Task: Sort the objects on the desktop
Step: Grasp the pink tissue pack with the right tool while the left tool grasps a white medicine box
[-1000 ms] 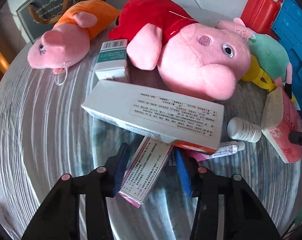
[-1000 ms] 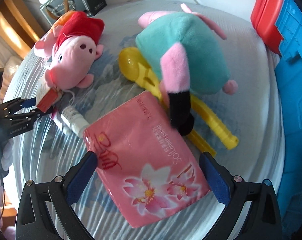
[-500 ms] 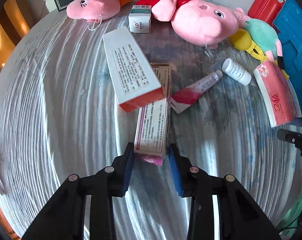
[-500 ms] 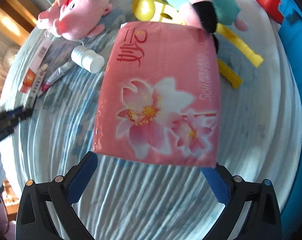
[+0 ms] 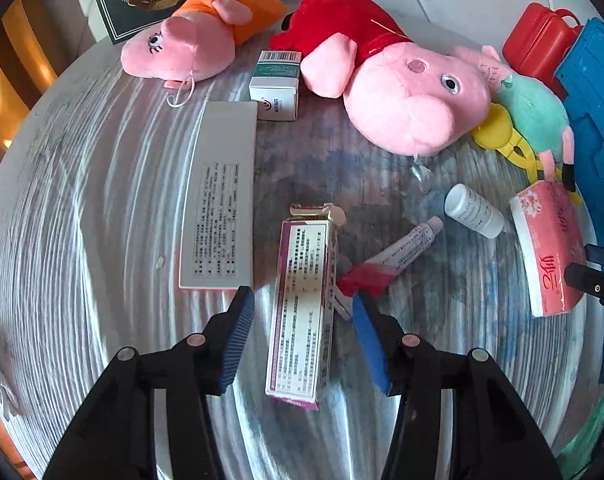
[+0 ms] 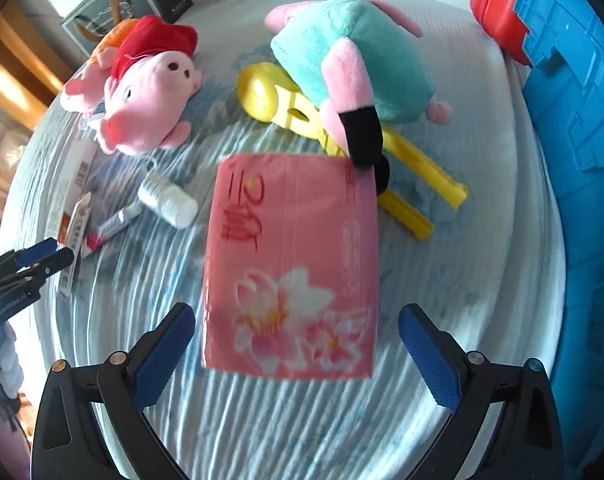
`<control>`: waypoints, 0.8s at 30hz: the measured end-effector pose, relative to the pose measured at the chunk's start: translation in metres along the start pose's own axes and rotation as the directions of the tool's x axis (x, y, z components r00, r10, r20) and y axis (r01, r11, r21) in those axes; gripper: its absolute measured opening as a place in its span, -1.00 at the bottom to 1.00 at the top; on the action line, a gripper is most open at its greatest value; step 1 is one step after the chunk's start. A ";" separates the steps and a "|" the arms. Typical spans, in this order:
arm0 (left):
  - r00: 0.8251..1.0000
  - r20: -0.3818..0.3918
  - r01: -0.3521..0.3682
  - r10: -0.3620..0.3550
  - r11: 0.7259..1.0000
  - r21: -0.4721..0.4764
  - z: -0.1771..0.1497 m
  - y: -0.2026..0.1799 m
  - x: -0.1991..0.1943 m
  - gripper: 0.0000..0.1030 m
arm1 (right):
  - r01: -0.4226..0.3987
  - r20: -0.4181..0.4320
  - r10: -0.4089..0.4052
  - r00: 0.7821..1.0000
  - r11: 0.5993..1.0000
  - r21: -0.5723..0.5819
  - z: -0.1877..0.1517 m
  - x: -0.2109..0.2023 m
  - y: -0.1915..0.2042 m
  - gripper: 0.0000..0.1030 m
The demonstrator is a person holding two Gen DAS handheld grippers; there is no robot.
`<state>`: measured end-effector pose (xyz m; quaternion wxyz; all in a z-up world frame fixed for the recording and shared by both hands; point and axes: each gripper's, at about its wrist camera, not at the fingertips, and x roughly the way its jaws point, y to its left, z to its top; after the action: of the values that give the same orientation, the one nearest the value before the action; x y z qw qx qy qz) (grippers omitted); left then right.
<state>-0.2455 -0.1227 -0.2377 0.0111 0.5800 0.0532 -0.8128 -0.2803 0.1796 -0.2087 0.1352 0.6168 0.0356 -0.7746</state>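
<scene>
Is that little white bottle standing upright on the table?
No, the white bottle lies on its side on the table, between the pink tissue pack and the ointment tube.

A long white carton with purple edges (image 5: 302, 308) lies flat on the table, its far flap torn open. Well to its right, a pink soft tissue pack with flower print (image 6: 290, 268) lies flat.

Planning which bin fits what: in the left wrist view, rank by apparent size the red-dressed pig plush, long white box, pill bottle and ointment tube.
1. red-dressed pig plush
2. long white box
3. ointment tube and pill bottle: too alike to rank.
</scene>
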 end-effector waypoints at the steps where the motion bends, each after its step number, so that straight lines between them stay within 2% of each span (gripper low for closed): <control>1: 1.000 -0.011 0.005 -0.005 1.000 -0.006 0.003 0.001 0.005 -0.02 | 0.006 -0.004 -0.006 1.000 1.000 0.005 0.005 0.003 -0.001 1.00; 3: 0.999 -0.044 0.017 -0.018 0.999 -0.031 0.007 0.005 0.019 -0.02 | 0.020 -0.014 -0.020 1.000 1.000 0.007 0.011 0.014 0.004 1.00; 4: 1.000 -0.017 0.016 -0.016 0.999 -0.031 0.008 0.005 0.018 0.00 | 0.026 -0.021 -0.026 0.999 1.000 0.009 0.014 0.017 0.005 1.00; 7: 1.000 -0.018 0.015 -0.015 1.000 -0.010 0.006 0.003 0.020 -0.01 | 0.021 -0.036 -0.020 0.999 1.000 0.018 0.019 0.025 0.005 1.00; 9: 1.000 -0.014 0.005 -0.005 1.000 0.005 0.002 0.001 0.020 -0.23 | 0.017 -0.049 -0.015 0.999 0.999 0.028 0.020 0.031 0.004 1.00; 10: 1.000 -0.018 0.015 -0.015 1.000 0.005 -0.001 0.001 0.019 -0.41 | 0.015 -0.053 -0.013 0.998 0.999 0.032 0.020 0.033 0.003 1.00; 11: 0.999 -0.020 0.027 -0.027 1.000 -0.003 -0.003 0.001 0.018 -0.44 | 0.011 -0.056 -0.009 0.998 0.999 0.037 0.020 0.035 0.002 1.00; 16: 1.000 0.004 0.011 -0.011 1.000 -0.005 -0.015 0.000 0.011 -0.44 | -0.005 -0.047 0.007 0.999 0.999 0.051 0.019 0.034 -0.001 1.00; 19: 0.999 0.040 -0.002 0.002 1.000 -0.002 -0.019 -0.003 -0.003 -0.45 | 0.015 -0.026 -0.013 1.000 0.999 0.044 0.018 0.025 0.000 1.00; 21: 0.998 0.055 -0.004 0.004 1.000 -0.003 -0.022 -0.005 -0.012 -0.46 | 0.023 -0.006 -0.023 1.000 0.999 0.027 0.017 0.017 0.004 0.75; 24: 0.996 0.092 -0.018 0.017 1.000 0.009 -0.025 -0.009 -0.030 -0.46 | 0.057 0.004 -0.057 0.998 0.998 -0.003 0.012 0.010 0.010 0.73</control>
<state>-0.2128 -0.1129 -0.2171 0.0177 0.5424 0.0437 -0.8388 -0.2909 0.1654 -0.2144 0.1141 0.6138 0.0539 -0.7793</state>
